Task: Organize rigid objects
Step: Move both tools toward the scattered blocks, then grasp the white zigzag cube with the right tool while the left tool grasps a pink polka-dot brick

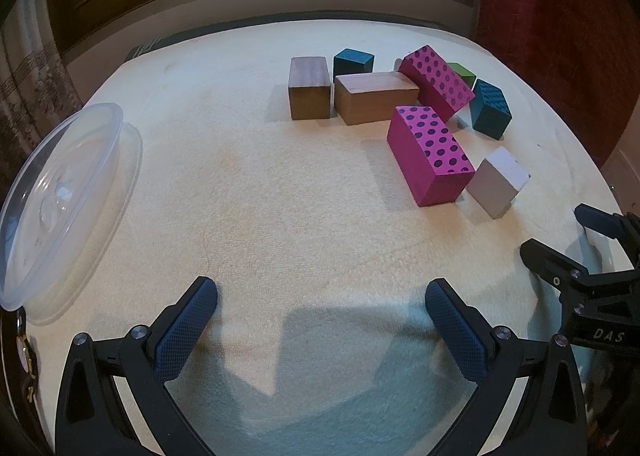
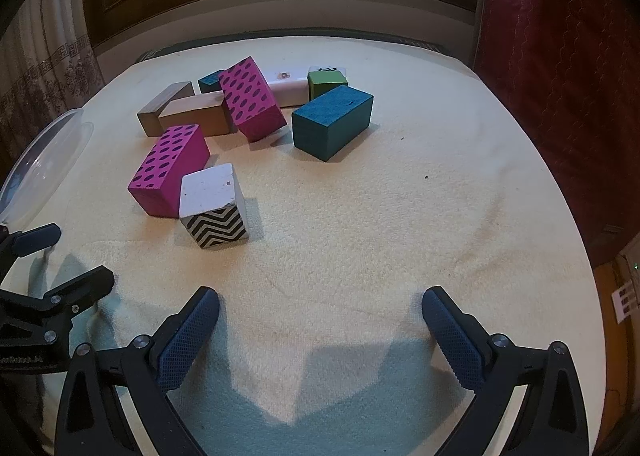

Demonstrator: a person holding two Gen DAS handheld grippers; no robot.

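Both claws wide open, empty: left claw (image 1: pixel 320 320), right claw (image 2: pixel 320 320). Blocks scattered mid tabletop (image 2: pixel 400 216); clear container (image 1: pixel 60 196) far left. Nearest: zigzag cube (image 2: pixel 212 204), touching pink dotted block (image 2: pixel 168 170). Approach square, grip cube's free faces, avoid nudging neighbour.

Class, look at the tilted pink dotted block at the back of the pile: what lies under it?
The tilted pink dotted block leans on the light wooden block; a white block lies behind. Its other end meets the cloth. Anything beneath it is hidden.
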